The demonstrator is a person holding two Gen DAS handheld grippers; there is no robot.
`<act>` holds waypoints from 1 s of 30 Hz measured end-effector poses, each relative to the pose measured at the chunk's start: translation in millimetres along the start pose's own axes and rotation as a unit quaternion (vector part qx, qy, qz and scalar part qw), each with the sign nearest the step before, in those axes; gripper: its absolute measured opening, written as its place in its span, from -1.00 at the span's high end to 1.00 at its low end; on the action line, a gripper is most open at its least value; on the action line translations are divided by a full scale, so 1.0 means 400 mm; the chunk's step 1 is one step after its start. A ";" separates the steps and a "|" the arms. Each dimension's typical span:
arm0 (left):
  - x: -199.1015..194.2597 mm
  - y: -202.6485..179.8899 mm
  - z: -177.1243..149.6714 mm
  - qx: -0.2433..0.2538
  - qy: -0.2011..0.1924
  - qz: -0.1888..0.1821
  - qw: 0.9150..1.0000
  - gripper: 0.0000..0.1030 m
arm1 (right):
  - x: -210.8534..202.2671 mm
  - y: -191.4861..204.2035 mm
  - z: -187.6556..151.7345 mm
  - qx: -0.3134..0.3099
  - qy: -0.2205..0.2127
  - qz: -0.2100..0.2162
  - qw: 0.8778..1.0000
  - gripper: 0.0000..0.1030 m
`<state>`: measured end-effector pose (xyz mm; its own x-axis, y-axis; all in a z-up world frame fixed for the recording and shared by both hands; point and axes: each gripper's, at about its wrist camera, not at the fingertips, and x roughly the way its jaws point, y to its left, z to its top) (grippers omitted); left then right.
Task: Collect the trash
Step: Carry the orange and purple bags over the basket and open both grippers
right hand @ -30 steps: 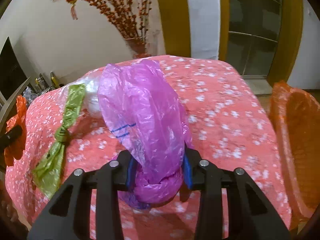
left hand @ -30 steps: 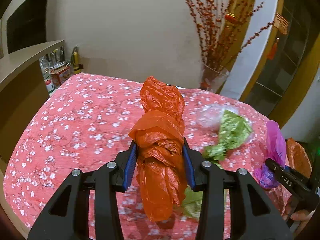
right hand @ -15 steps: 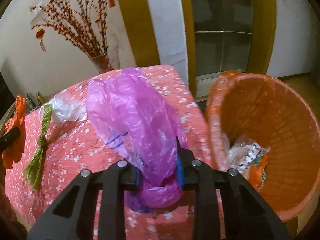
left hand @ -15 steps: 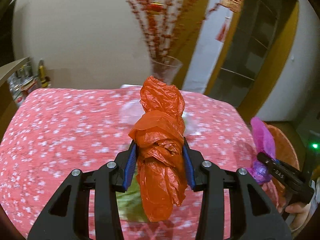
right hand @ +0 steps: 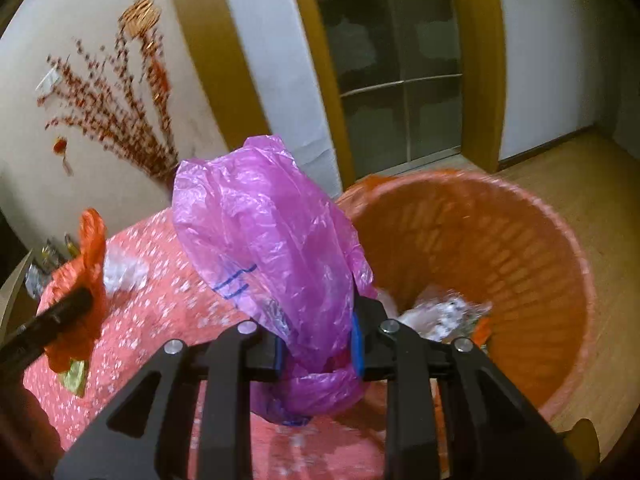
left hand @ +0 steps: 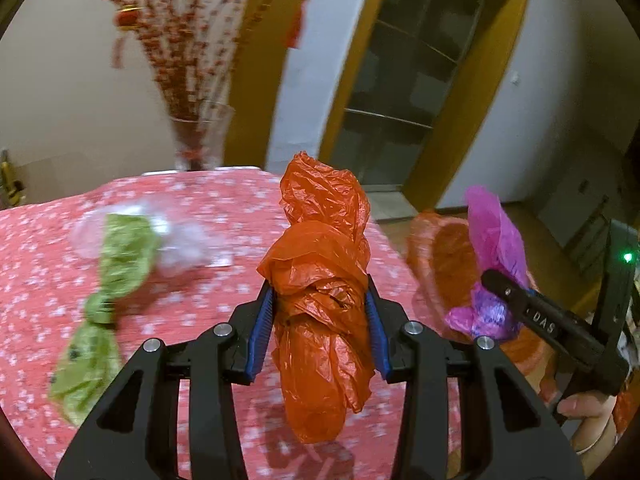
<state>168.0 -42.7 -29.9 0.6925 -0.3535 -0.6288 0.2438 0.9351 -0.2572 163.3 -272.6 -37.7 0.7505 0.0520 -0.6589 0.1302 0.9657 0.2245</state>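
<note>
**Two bagged bundles clamped, wastebasket alongside**

Left claw (left hand: 320, 334) angled downward over the counter (left hand: 200, 292), blue pads pressed on both flanks of a crumpled orange plastic bag (left hand: 324, 300); bag standing upright between the pads, top flaring above them, bottom hanging clear of the pink flowered cloth. Right claw (right hand: 318, 350) likewise tilted down, clenched on a twisted magenta plastic bag (right hand: 268, 240) printed with blue marks, the knotted lower end bulging below the pads. Positioned above the counter's edge, just beside the rim of an orange wastebasket (right hand: 520, 240).

Only from the left wrist: a green plastic bag (left hand: 116, 268) lying knotted on the counter, beside a clear crumpled bag (left hand: 184, 244), both smeared by blur; a glass vase (left hand: 200, 140) of red-berried branches at the counter's far edge; the right claw seen from the side at frame right, gripping the magenta bag in front of the wastebasket, with a fingertip of the person's hand (left hand: 580, 404) under its handle and a green light on the rig.

Only from the right wrist: the inside of the wastebasket, slatted walls and a heap of crumpled wrappers (right hand: 440, 312) at the bottom; wooden floor (right hand: 600, 184) around it; a glazed door (right hand: 400, 60) in a yellow frame behind. At far left, a black finger of the left claw with the orange bag, a sliver of green showing below it.
</note>
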 end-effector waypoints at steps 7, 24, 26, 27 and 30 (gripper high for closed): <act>0.047 -0.094 0.011 0.016 0.014 -0.051 0.998 0.18 | -0.045 -0.114 0.031 0.036 -0.025 -0.028 0.999 0.52; 0.142 -0.296 0.031 0.071 0.043 -0.132 0.988 0.18 | -0.062 -0.253 0.078 0.089 -0.041 -0.047 0.994 0.44; 0.156 -0.315 0.028 0.071 0.051 -0.144 0.986 0.15 | -0.065 -0.272 0.079 0.097 -0.043 -0.044 0.993 0.35; 0.164 -0.322 0.028 0.072 0.054 -0.148 0.985 0.08 | -0.064 -0.273 0.079 0.100 -0.043 -0.043 0.993 0.30; 0.187 -0.341 0.023 0.078 0.063 -0.153 0.983 -0.07 | -0.062 -0.288 0.080 0.112 -0.044 -0.040 0.992 0.08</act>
<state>192.9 -196.6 -35.2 0.4839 -0.6095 -0.6280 0.5351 0.7739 -0.3388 150.4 -393.4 -24.4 0.7843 -0.0547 -0.6180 0.3255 0.8842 0.3349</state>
